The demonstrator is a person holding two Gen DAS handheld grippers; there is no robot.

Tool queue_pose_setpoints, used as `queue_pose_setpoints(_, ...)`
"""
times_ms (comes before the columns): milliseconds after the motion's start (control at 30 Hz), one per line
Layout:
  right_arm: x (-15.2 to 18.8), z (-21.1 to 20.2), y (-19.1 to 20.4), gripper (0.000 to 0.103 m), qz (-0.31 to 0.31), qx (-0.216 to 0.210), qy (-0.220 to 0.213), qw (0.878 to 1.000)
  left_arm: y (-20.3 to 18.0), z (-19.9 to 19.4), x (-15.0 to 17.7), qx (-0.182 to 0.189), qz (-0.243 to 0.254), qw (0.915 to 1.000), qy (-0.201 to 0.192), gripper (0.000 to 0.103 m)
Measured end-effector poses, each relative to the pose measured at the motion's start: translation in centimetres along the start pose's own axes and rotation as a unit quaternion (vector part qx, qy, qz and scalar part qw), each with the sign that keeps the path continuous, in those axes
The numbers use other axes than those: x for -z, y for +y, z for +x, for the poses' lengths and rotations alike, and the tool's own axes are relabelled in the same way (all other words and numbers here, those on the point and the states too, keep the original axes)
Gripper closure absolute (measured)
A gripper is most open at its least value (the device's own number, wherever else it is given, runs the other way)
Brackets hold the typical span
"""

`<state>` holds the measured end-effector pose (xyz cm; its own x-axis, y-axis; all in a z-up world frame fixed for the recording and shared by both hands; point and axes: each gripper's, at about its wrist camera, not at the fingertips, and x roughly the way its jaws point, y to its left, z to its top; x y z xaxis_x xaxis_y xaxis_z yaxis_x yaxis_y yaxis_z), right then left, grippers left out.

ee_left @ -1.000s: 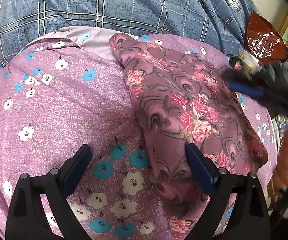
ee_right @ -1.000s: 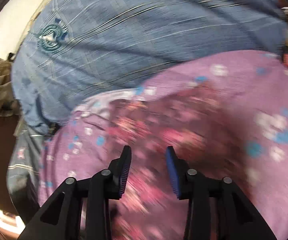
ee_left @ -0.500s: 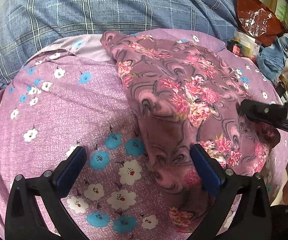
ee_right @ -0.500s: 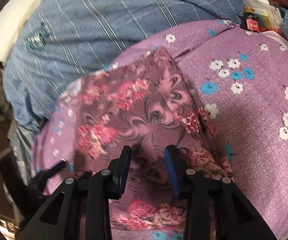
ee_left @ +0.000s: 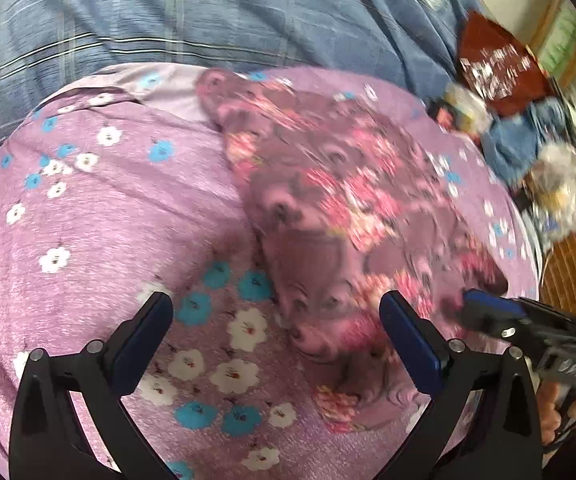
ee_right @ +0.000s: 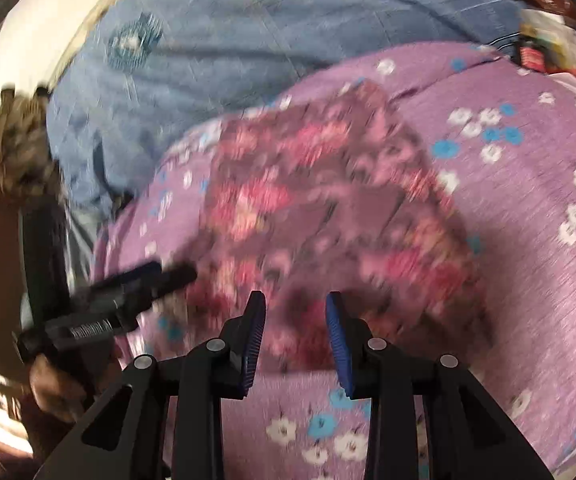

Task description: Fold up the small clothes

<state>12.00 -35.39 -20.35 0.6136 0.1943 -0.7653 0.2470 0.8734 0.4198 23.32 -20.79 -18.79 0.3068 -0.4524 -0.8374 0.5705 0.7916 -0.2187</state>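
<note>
A small mauve garment with pink roses (ee_left: 340,208) lies folded on a purple flowered sheet (ee_left: 100,216); it also shows in the right wrist view (ee_right: 320,208). My left gripper (ee_left: 276,320) is wide open and empty, hovering above the garment's near left edge. My right gripper (ee_right: 296,320) is open with a narrow gap and empty, just above the garment's near edge. The right gripper shows in the left wrist view (ee_left: 488,312) at the garment's right edge. The left gripper shows in the right wrist view (ee_right: 144,284) at the garment's left side. Both views are motion-blurred.
A blue plaid blanket (ee_left: 216,12) lies behind the purple sheet, also in the right wrist view (ee_right: 248,32). A red foil bag (ee_left: 496,68), blue cloth (ee_left: 516,140) and small clutter sit at the far right. The bed edge drops off at the right (ee_left: 564,264).
Both grippers have drawn back toward the garment's near edge. The right gripper's tip has dropped lower at the garment's right edge in the left view. The garment lies as before.
</note>
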Motion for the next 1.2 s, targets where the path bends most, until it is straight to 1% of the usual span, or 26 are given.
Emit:
queue_pose_setpoints(33, 0.2, 0.8, -0.2, 0.074, 0.001, 0.014, 0.013, 1.0, -0.4, 0.3, 0.1, -0.009, 0.012, 0.9999, 0.007, 0.0)
queue_pose_setpoints(67, 0.3, 1.6, -0.7, 0.075, 0.01, 0.02, 0.029, 0.999, -0.9, 0.9, 0.5, -0.027, 0.034, 0.9989, 0.02, 0.0)
queue_pose_setpoints(100, 0.3, 1.8, -1.2, 0.078, 0.024, 0.014, 0.032, 0.999, -1.7, 1.9, 1.1, -0.048, 0.064, 0.9959, 0.042, 0.0)
queue_pose_setpoints(167, 0.0, 1.2, -1.6, 0.078, 0.037, -0.001, 0.028, 0.999, -2.1, 2.7, 1.5, -0.053, 0.087, 0.993, 0.06, 0.0)
queue_pose_setpoints(200, -0.2, 0.6, -1.8, 0.078, 0.039, -0.001, 0.017, 0.999, -2.2, 2.5, 1.4, -0.054, 0.085, 0.9934, 0.055, 0.0)
queue_pose_setpoints(267, -0.6, -0.4, -2.3, 0.078, 0.043, 0.016, -0.007, 0.999, -2.3, 1.9, 1.1, -0.051, 0.085, 0.9938, 0.05, 0.0)
queue_pose_setpoints(300, -0.8, -0.8, -2.7, 0.078, 0.049, 0.022, -0.014, 0.998, -2.4, 1.5, 1.0, -0.053, 0.088, 0.9939, 0.04, 0.0)
queue_pose_setpoints(367, -0.8, -1.1, -3.6, 0.076, 0.063, 0.031, -0.017, 0.997, -2.3, 1.2, 0.9, -0.061, 0.089, 0.9936, 0.033, 0.0)
queue_pose_setpoints(400, -0.8, -0.9, -4.4, 0.081, 0.076, 0.039, -0.012, 0.996, -2.3, 1.1, 0.9, -0.062, 0.09, 0.9935, 0.033, 0.0)
queue_pose_setpoints(433, -0.7, -0.4, -5.1, 0.082, 0.087, 0.039, -0.004, 0.995, -2.3, 1.2, 0.9, -0.064, 0.092, 0.9931, 0.035, 0.0)
queue_pose_setpoints(500, -0.7, 0.1, -6.2, 0.099, 0.102, 0.037, 0.002, 0.994, -2.6, 1.9, 1.2, -0.078, 0.11, 0.99, 0.041, 0.0)
queue_pose_setpoints(533, -0.9, -0.1, -6.6, 0.103, 0.107, 0.032, 0.001, 0.994, -2.8, 2.3, 1.4, -0.081, 0.119, 0.9886, 0.043, 0.0)
queue_pose_setpoints(633, -1.0, -0.4, -8.1, 0.103, 0.128, 0.017, -0.007, 0.992, -3.0, 2.6, 1.5, -0.075, 0.117, 0.9893, 0.043, 0.0)
queue_pose_setpoints(700, -1.0, -0.5, -8.9, 0.103, 0.139, 0.008, -0.013, 0.99, -2.5, 2.6, 1.4, -0.064, 0.11, 0.9908, 0.048, 0.0)
queue_pose_setpoints(767, -0.9, -1.1, -8.7, 0.103, 0.139, 0.026, -0.028, 0.99, -2.0, 2.8, 1.3, -0.054, 0.098, 0.9923, 0.053, 0.0)
queue_pose_setpoints(800, -0.9, -1.7, -8.7, 0.103, 0.136, 0.042, -0.046, 0.989, -1.8, 2.9, 1.2, -0.05, 0.093, 0.9928, 0.055, 0.0)
queue_pose_setpoints(900, -1.2, -2.9, -8.5, 0.103, 0.138, 0.044, -0.08, 0.986, -1.8, 2.6, 1.1, -0.054, 0.094, 0.9927, 0.052, 0.0)
queue_pose_setpoints(933, -1.3, -3.1, -8.3, 0.098, 0.135, 0.048, -0.088, 0.986, -2.0, 2.5, 1.1, -0.058, 0.098, 0.9923, 0.049, 0.0)
queue_pose_setpoints(967, -1.4, -3.3, -7.9, 0.097, 0.128, 0.059, -0.097, 0.985, -2.2, 2.3, 1.3, -0.06, 0.099, 0.9921, 0.048, 0.0)
queue_pose_setpoints(1000, -1.5, -3.5, -7.4, 0.095, 0.119, 0.063, -0.105, 0.985, -2.4, 2.0, 1.2, -0.06, 0.1, 0.9923, 0.043, 0.0)
queue_pose_setpoints(1067, -2.0, -3.4, -6.5, 0.095, 0.108, 0.032, -0.113, 0.987, -2.4, 1.2, 0.9, -0.053, 0.095, 0.9938, 0.023, 0.0)
queue_pose_setpoints(1133, -2.8, -3.2, -5.4, 0.095, 0.091, 0.022, -0.118, 0.989, -2.2, 0.3, 0.4, -0.045, 0.088, 0.9951, 0.0, 0.0)
queue_pose_setpoints(1200, -3.6, -2.2, -4.1, 0.095, 0.073, 0.019, -0.109, 0.991, -1.9, -0.1, 0.1, -0.041, 0.075, 0.9962, -0.017, 0.0)
